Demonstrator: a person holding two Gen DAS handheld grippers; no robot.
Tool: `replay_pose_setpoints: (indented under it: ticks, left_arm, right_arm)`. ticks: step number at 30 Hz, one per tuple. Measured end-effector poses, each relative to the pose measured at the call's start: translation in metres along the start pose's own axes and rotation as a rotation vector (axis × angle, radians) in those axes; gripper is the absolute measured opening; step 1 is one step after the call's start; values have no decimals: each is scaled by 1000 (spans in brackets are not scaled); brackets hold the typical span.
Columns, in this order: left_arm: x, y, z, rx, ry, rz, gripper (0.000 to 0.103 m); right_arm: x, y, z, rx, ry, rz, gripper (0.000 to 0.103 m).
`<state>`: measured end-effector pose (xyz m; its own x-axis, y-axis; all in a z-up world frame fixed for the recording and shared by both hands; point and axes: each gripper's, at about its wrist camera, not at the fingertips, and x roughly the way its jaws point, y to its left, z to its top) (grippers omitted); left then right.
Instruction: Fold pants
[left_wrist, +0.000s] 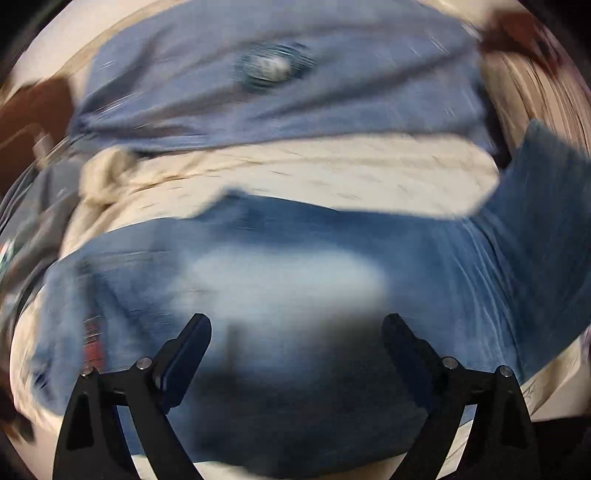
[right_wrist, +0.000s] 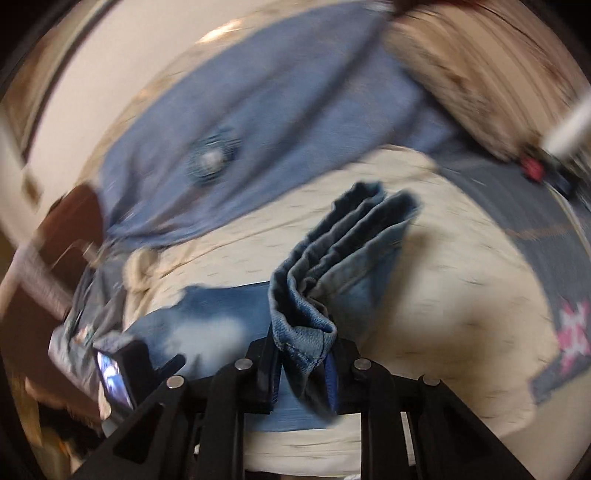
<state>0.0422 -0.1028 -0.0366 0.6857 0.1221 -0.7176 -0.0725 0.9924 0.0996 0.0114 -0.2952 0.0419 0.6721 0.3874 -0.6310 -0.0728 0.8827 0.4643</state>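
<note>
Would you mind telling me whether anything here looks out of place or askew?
Mostly one thing: the right tool is shut on a bunched wad of the jeans, with several hem layers fanned unevenly rather than stacked flat. The left tool hangs open over the denim, holding nothing. The cream bedsheet underneath looks rumpled. Heavy blur hides finer detail.

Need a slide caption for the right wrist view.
Right gripper shut on bunched hem layers of the jeans, lifted over a cream bedsheet.
</note>
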Motion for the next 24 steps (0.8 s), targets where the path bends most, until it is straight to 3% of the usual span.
replay_pose_setpoints:
  ticks: [5,8,9,10,13,14,17,20,22,24]
  left_arm:
    - [-23,72,-2,-157,-43,53,94]
    - [-23,99,-2,-213,-43,76,94]
    - [-25,103,-6,-223,-36,78,94]
    - [-24,107,-6,-231,-24,71,94]
    - [-22,111,-1,-241,-18,39,94]
    - [-22,110,2,-244,-21,21,94]
    - [-28,102,9,-263,-16,-94,94]
    - [-18,93,20,-314,37,-325,94]
    - [-3,82,26,-322,81,-473,94]
    - [18,71,27,-340,159,-544,94]
  right_arm:
    - [50,55,-41,-66,100,122,21]
    - [101,66,-73,-73,252,175,27]
    - [115,65,-80,-65,299,178,32]
    - [128,60,-85,-47,333,203,49]
    - [107,53,-80,-1,262,307,76]
    - [101,50,-77,7,249,325,76]
    - [71,36,-63,49,163,368,76]
    - [49,-4,-56,138,70,341,76]
    - [49,-22,-56,179,66,327,76]
    - [51,-37,-61,203,72,332,76]
